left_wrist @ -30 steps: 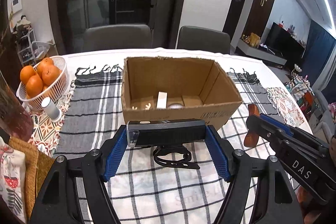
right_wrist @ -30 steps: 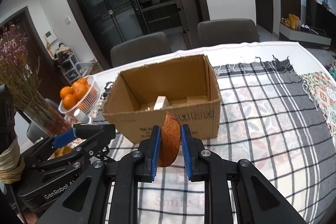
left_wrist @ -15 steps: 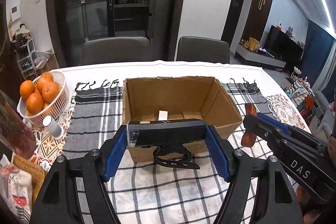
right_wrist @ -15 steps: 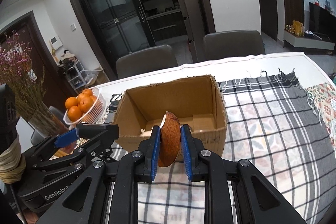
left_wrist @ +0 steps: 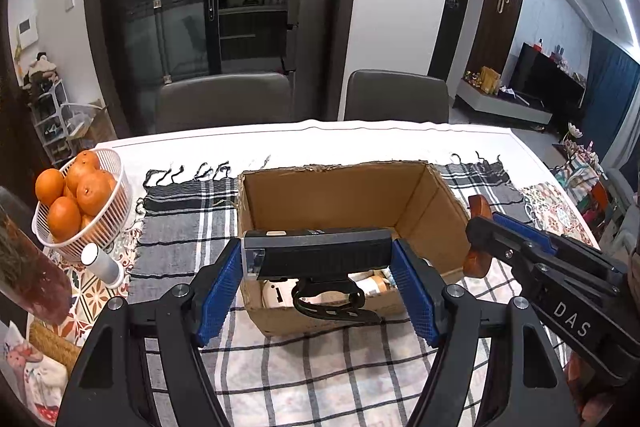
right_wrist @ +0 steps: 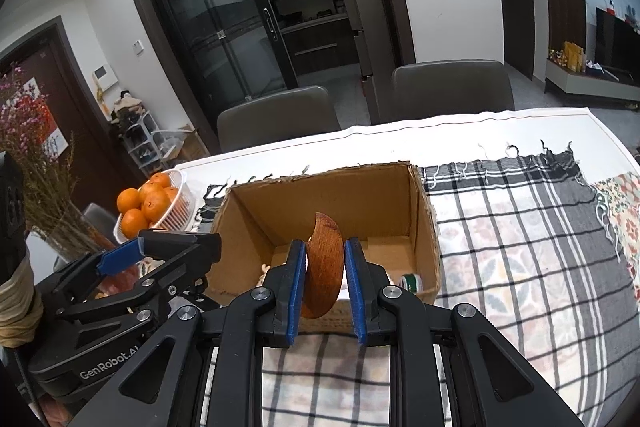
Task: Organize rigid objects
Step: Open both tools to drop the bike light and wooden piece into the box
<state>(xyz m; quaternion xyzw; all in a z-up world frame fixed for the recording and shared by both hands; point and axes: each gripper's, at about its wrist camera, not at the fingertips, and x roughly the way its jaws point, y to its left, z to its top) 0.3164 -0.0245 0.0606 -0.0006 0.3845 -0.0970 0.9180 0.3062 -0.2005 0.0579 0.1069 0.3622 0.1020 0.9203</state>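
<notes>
Over the near edge of the cardboard box (left_wrist: 352, 195), in the left wrist view, the left gripper (left_wrist: 318, 267) pinches a long black bike light (left_wrist: 320, 255) crosswise between its blue pads, a black strap mount hanging beneath it. The box stands open on a checked cloth (left_wrist: 180, 223), with a few small items on its floor. A white basket of oranges (left_wrist: 76, 199) sits well to the left. At the right edge the right gripper (left_wrist: 480, 227) shows with a brown wooden piece (left_wrist: 476, 259).

In the right wrist view, the right gripper (right_wrist: 324, 275) is pressed tight on the wooden piece (right_wrist: 326, 267), held on edge above the box's (right_wrist: 424, 227) near wall. A green-and-white roll (right_wrist: 410, 282) lies in the box's near right corner. The left gripper (right_wrist: 160, 247) appears at the left.
</notes>
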